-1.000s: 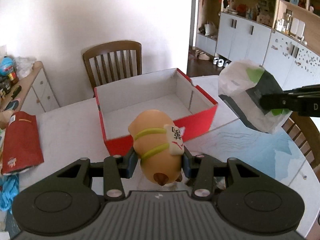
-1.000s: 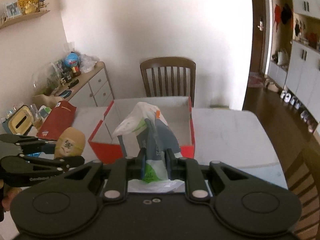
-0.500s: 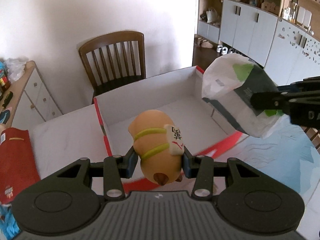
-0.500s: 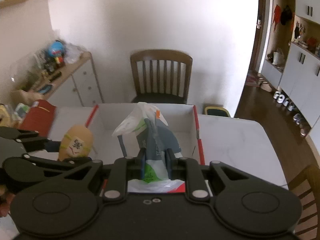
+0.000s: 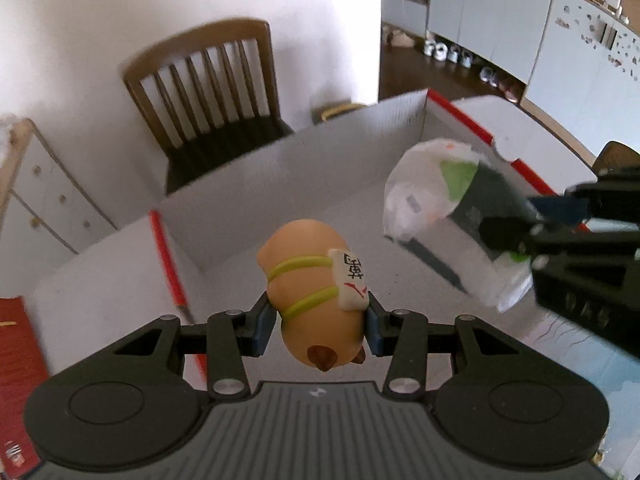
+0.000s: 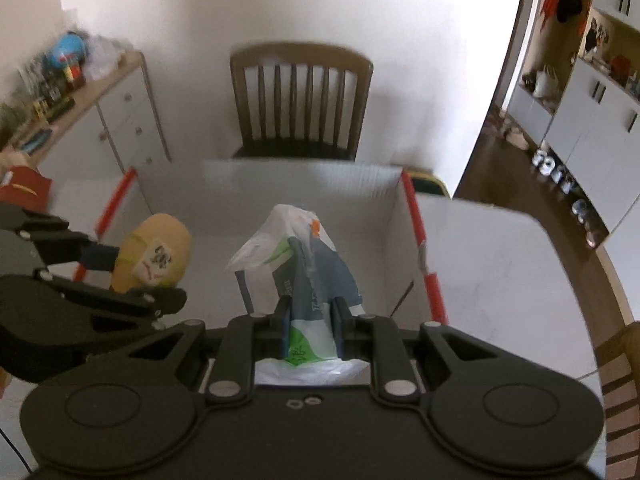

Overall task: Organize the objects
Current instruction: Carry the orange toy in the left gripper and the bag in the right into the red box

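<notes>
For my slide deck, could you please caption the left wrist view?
Left hand-held gripper holds a tan toy figure over the red box.

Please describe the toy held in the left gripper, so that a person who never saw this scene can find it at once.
Start from the large red box with the white inside, in front of the wooden chair. Above its near left part, the left gripper clamps the toy. Unlike the plastic-wrapped packet beside it, it is a rounded tan figure with two yellow-green straps and a white tag.
</notes>
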